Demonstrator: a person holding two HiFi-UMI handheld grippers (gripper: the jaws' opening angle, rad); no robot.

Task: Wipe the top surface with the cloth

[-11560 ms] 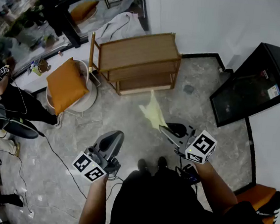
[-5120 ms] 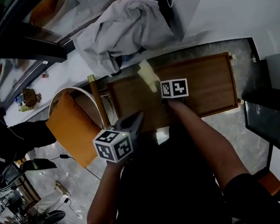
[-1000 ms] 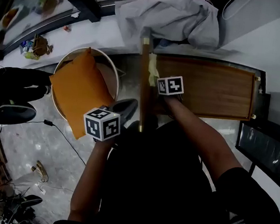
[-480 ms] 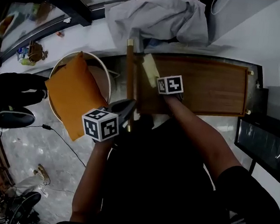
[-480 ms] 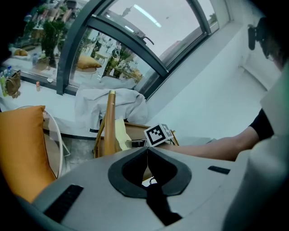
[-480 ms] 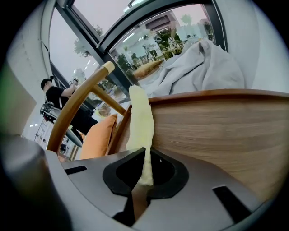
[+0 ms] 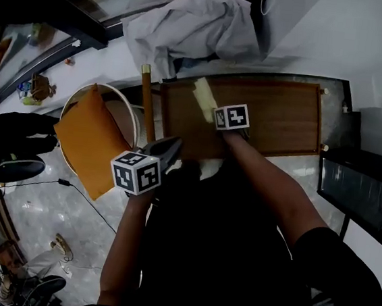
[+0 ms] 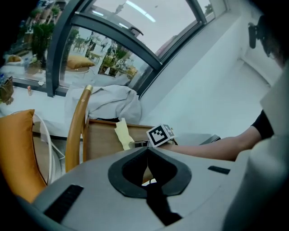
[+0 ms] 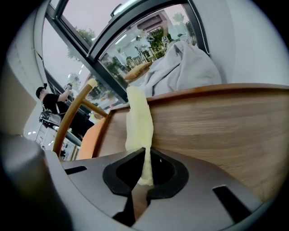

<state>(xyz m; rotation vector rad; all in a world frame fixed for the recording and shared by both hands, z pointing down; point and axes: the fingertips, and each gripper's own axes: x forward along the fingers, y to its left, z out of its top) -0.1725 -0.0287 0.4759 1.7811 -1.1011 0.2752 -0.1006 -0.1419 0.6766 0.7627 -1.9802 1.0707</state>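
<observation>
The wooden top surface of the shelf stretches left to right below me. A pale yellow cloth lies as a strip across its left part. My right gripper is shut on the cloth's near end and rests low over the wood; the cloth is pinched between the jaws. My left gripper hangs off the shelf's front left corner, shut and with nothing in it. From the left gripper view the cloth and the right gripper's marker cube show ahead.
A round white chair with an orange cushion stands left of the shelf, with a wooden post between them. A heap of grey fabric lies behind the shelf. A black cabinet stands at the right. A cable crosses the floor.
My right gripper has drawn the cloth to the right along the top, away from its left edge. The left gripper has stayed near the front left corner.
</observation>
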